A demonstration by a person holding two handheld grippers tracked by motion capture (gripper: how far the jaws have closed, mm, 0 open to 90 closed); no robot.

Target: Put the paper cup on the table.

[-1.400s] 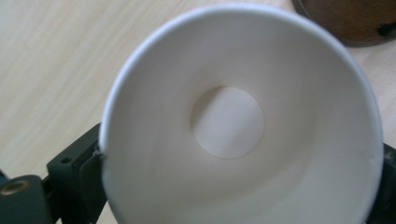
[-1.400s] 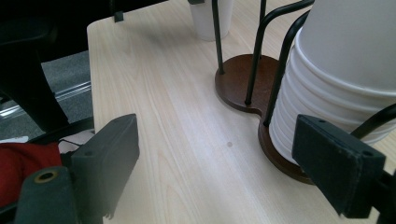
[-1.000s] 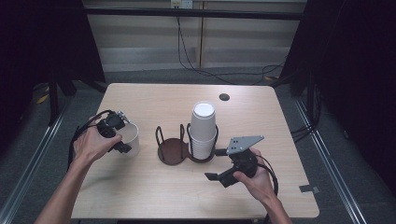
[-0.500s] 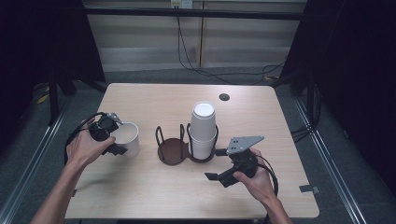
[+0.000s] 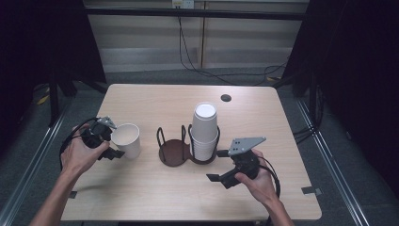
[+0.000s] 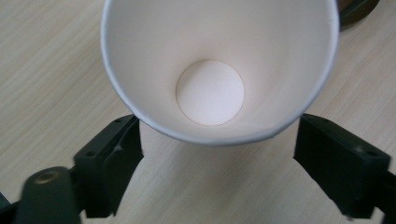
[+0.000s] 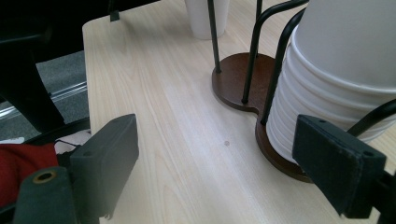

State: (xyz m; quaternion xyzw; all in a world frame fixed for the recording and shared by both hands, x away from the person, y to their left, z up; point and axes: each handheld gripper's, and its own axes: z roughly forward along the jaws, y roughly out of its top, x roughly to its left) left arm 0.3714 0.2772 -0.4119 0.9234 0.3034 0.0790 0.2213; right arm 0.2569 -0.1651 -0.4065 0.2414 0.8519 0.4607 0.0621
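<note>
A single white paper cup [image 5: 127, 139] stands left of the dark two-ring cup holder [image 5: 175, 151]. My left gripper [image 5: 112, 139] reaches it from the left. Its jaws have just been closing, and they press on the two sides of the paper cup [image 6: 219, 70] just under the rim. That view looks down into the empty cup. A stack of white cups [image 5: 205, 131] sits in the holder's right ring. My right gripper [image 5: 217, 177] rests open near the front edge, right of the holder. The cup stack [image 7: 345, 70] is beside its far jaw, and nothing is between the jaws.
The holder's left ring [image 7: 236, 84] is empty, with thin black wire posts rising from its brown base. A small dark round hole [image 5: 226, 98] lies at the back right of the wooden table [image 5: 155, 101]. Dark floor and cables surround it.
My left hand has drawn back to the left, off the top of the single cup, and its jaws have come in onto the cup's sides. The right hand has not moved.
</note>
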